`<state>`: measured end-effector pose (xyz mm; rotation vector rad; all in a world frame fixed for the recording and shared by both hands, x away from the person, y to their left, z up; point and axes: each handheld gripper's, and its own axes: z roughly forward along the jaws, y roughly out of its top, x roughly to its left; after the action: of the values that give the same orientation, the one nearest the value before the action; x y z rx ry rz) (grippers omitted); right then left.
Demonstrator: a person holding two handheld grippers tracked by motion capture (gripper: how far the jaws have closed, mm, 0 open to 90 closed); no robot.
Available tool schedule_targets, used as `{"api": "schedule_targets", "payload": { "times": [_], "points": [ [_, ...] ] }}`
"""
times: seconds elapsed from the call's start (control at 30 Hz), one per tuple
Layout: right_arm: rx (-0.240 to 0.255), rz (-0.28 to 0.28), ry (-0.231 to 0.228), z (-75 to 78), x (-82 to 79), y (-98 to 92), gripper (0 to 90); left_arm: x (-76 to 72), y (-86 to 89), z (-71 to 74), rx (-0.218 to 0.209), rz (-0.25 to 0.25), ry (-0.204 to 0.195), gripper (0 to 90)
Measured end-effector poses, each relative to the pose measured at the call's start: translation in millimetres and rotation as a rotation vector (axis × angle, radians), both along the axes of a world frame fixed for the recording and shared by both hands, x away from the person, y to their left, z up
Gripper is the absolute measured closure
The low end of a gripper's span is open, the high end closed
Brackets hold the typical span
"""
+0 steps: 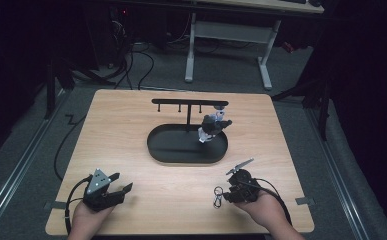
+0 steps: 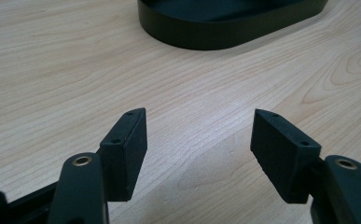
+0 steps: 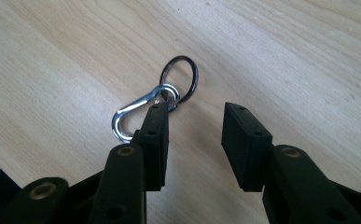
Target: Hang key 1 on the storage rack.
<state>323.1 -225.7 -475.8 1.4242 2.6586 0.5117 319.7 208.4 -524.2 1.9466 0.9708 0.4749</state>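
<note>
A: Silver carabiner (image 3: 130, 115) with a dark ring (image 3: 182, 79) lies flat on the table (image 1: 131, 130), near edge, right side.
B: Relative to the right gripper (image 3: 194, 126)?
A: Just off its left jaw, outside the gap. That jaw's tip overlaps where clip meets ring; contact unclear. Nothing between the jaws; they stand partly apart.
B: High view?
A: Same, clip (image 1: 217, 196) just left of the gripper (image 1: 238, 186).
B: Left gripper (image 2: 197, 135)?
A: Wide open over bare wood, empty, well apart from the clip. Black tray (image 2: 225, 32) ahead of it.
</note>
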Motion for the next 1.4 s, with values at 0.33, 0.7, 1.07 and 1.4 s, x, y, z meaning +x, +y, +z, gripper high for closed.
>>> {"api": "schedule_targets", "payload": {
  "times": [0.33,0.7,1.07,1.4],
  "points": [
    [0.041,-0.007,0.070,-11.3,15.7,8.4,57.2,0.7,1.8,-0.3,0.000,0.006,0.000,37.0],
    [0.045,0.027,0.067,-15.3,15.3,14.4,75.1,0.6,1.7,-1.3,0.003,0.006,0.004,37.0],
    [0.019,0.059,0.021,-11.7,10.4,16.2,88.8,0.5,1.2,-1.6,0.006,0.000,0.009,37.0],
    [0.014,0.063,-0.002,-11.2,13.1,21.3,87.0,0.4,0.7,-2.3,0.008,-0.002,0.009,37.0]
  ]
}}
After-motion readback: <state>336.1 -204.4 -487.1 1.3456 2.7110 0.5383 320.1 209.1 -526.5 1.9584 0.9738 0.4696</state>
